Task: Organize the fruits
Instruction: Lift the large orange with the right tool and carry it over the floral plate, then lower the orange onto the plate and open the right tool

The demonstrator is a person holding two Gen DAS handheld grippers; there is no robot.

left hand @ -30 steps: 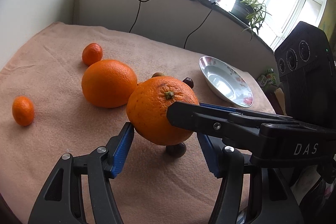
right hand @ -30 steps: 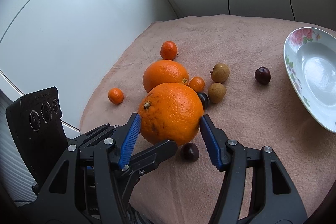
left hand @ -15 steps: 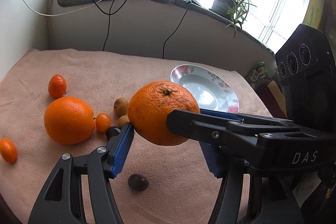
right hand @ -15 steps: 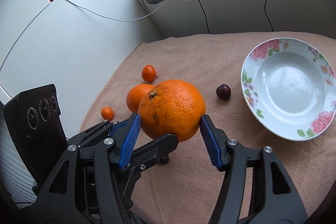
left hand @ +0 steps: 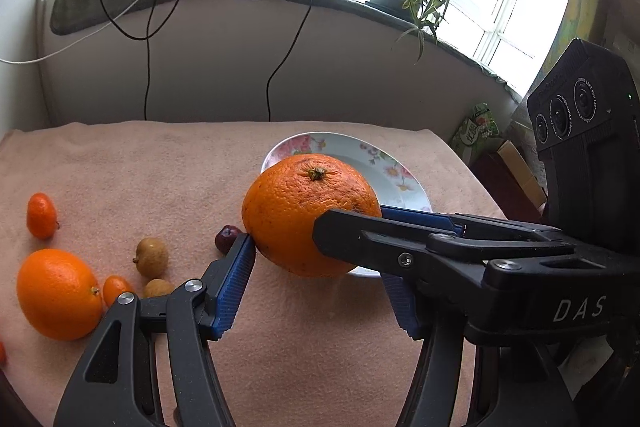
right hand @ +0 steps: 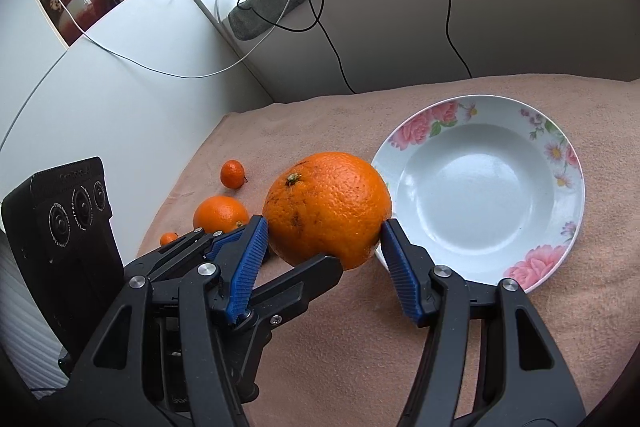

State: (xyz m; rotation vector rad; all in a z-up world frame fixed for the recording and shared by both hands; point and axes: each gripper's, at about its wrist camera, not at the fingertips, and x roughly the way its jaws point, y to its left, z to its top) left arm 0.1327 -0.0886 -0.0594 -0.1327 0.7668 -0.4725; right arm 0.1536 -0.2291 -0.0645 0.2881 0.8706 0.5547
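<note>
A big orange hangs above the pink cloth, just at the near-left rim of the flowered white plate. Both grippers hold it together. My left gripper presses its blue pad on the orange's left side; its other pad is hidden behind the right gripper's finger. My right gripper has both blue pads against the orange's sides, with the left gripper's finger crossing underneath. The plate holds nothing.
On the cloth to the left lie a second orange, a mandarin, a small kumquat, two longans and a dark cherry. Behind the table a wall with hanging cables rises to the windowsill.
Both grippers have carried the big orange to the right, away from the other fruit, and slightly up. The plate has come from the far right to just behind the orange.
</note>
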